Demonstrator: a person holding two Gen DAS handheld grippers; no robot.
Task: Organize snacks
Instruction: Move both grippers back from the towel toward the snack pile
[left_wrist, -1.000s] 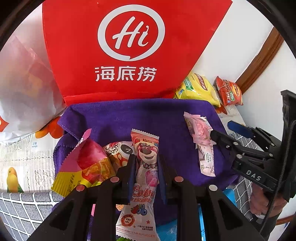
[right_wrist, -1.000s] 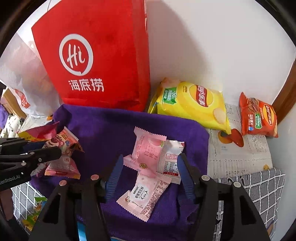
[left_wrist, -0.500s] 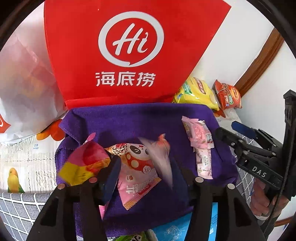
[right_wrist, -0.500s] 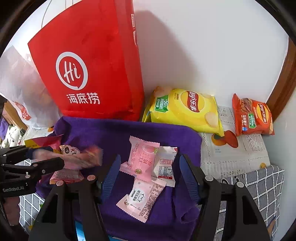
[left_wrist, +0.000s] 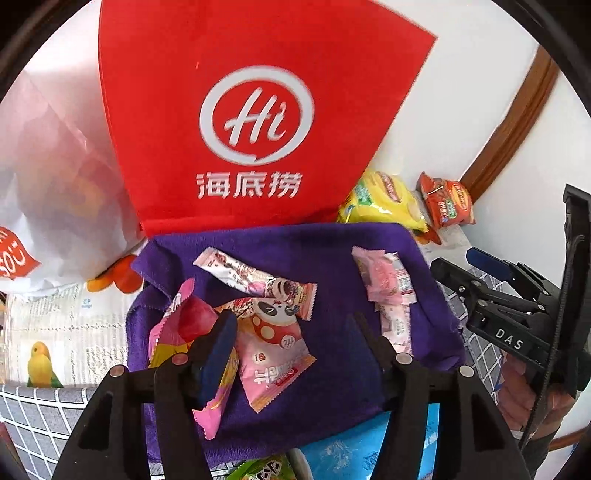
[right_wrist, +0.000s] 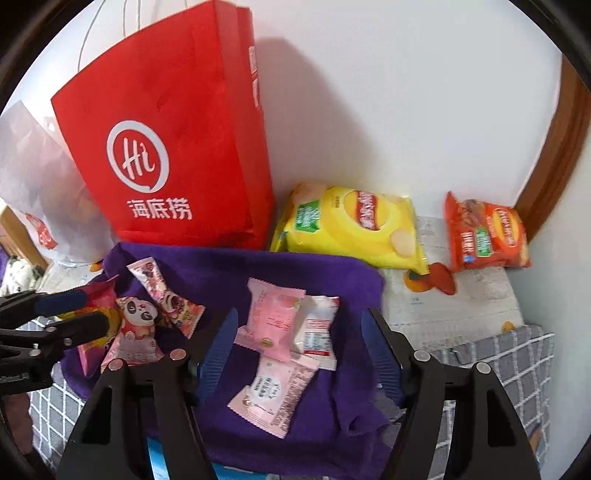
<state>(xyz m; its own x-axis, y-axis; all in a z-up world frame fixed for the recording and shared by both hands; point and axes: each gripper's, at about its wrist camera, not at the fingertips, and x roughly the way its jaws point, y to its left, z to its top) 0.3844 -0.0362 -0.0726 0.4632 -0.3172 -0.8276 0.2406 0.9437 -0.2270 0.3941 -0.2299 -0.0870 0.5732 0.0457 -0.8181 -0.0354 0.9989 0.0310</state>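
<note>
On the purple towel (left_wrist: 332, 258) lie two clusters of snacks. In the left wrist view, a bear-print stick (left_wrist: 258, 280) lies across the centre-left, its lower end on a panda packet (left_wrist: 273, 343), with a pink-and-yellow pouch (left_wrist: 177, 332) at the lower left beside them. The left claw (left_wrist: 291, 332) hangs above these with its jaws opening; nothing is pressed between them, so it is released. In the right wrist view, three pink wrappers (right_wrist: 277, 332) sit in a small overlapping pile at the frame's centre, framed by the right claw (right_wrist: 299, 339), whose jaws are also opening and stand clear of the pile on both sides, gripping nothing. Behind the towel, a red paper bag (right_wrist: 173, 147) stands against the white wall in the upper left. To its right lie a yellow chip bag (right_wrist: 354, 225) and, farther right near the wooden trim, an orange chip bag (right_wrist: 487, 236), both off the towel on a printed sheet (right_wrist: 461, 302). A white plastic bag (left_wrist: 48, 177) fills the left edge of the left wrist view.
</note>
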